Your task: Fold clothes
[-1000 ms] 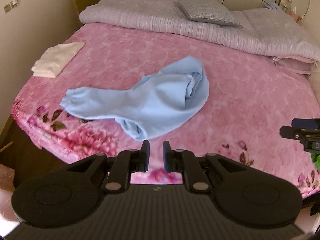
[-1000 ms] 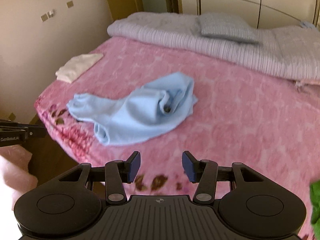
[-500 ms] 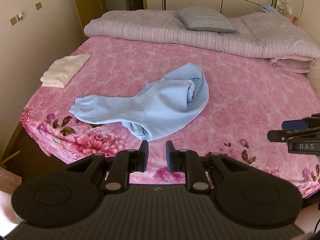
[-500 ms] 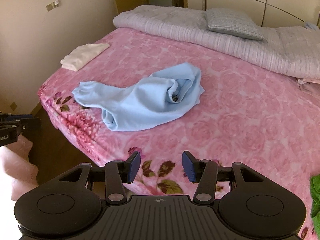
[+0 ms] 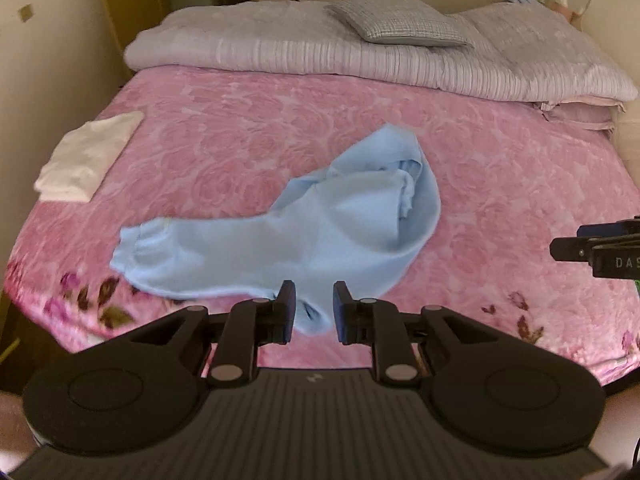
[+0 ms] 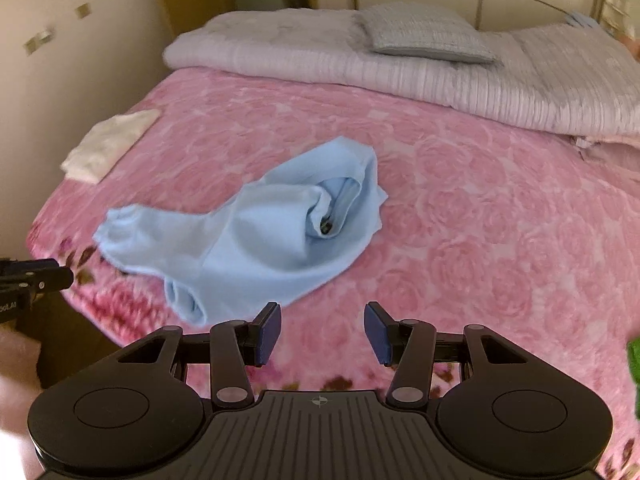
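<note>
A crumpled light blue garment lies near the front of a pink floral bed, one cuffed sleeve stretched to the left. My left gripper is open with a narrow gap, hovering at the garment's near hem, nothing between its fingers. My right gripper is open wide, just short of the garment's near right edge, also empty. The right gripper shows at the right edge of the left wrist view; the left gripper shows at the left edge of the right wrist view.
A folded white garment rests at the bed's left side. A rolled grey quilt with a grey pillow lies across the head. A wall and door stand left; something green is at the right edge.
Both grippers have moved forward toward the blue garment, which now looms larger and nearer. The left gripper's gap has widened slightly. The garment itself has not moved.
</note>
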Demonstrator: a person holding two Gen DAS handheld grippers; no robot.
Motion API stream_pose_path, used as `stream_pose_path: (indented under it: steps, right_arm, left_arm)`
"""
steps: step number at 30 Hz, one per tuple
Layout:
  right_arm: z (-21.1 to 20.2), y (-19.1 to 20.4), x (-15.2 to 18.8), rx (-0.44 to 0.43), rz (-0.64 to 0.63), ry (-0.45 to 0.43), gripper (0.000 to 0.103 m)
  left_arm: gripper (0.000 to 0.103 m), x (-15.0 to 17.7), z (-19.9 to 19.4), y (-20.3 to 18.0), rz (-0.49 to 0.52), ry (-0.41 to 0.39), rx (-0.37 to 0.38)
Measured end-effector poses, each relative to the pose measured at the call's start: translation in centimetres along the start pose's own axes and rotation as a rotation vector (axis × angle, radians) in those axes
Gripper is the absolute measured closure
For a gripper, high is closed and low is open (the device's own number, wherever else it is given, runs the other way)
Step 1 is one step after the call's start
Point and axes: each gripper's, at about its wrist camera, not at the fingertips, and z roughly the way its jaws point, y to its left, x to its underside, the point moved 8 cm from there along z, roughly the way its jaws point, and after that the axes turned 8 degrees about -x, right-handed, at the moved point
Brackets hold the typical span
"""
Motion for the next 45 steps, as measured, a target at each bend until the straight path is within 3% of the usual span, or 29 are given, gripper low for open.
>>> stream_pose_path:
  steps: [6,16,21,28,33,34,35,38,42,45]
  right_arm:
    - [5.5,1.9,-2.7,0.014,0.187,0.032,0.053]
    - [14.3,2.9,-1.8,0.014,0.532,0.083,0.053]
    - [18.4,4.5,-1.2,0.013,0.528,0.110,0.048]
    - [24.6,5.8,-3.0,0.064,0.482,0.043,0.028]
    - [29.7,6.4,-2.8,0.117,0.386,0.073,0.027]
    - [30.4,6.4,-2.5,0.128,0.373,0.092,0.029]
    - [30.7,6.5,-2.2,0.125,0.364,0.103,0.049]
    - [29.9,6.4,-1.4,0.088,0.337,0.089,0.097]
    - [25.3,5.2,0.0,0.074,0.289,0.048,0.100]
    - [20.5,2.4,1.3,0.150,0.277,0.022,0.102]
  left_arm:
    - [0.086,-3.7,6.0,5.4,0.093,0.052,0.067]
    - [0.086,-5.9,15.3,10.8,0.179,0.145,0.161]
    - [0.086,-5.3,18.9,13.0,0.138,0.211,0.177]
    - [0.086,-4.2,20.9,15.1,0.125,0.250,0.165]
    - [0.086,-4.2,22.0,16.9,0.101,0.264,0.132]
    - [0.086,-4.2,22.2,17.0,0.100,0.267,0.128]
    - [0.086,-4.3,22.3,17.1,0.099,0.269,0.124]
    - [0.086,-4.5,22.8,17.3,0.098,0.276,0.114]
    - [0.086,-5.0,23.2,15.6,0.120,0.272,0.143]
    - [0.086,-5.4,23.0,13.5,0.147,0.263,0.181]
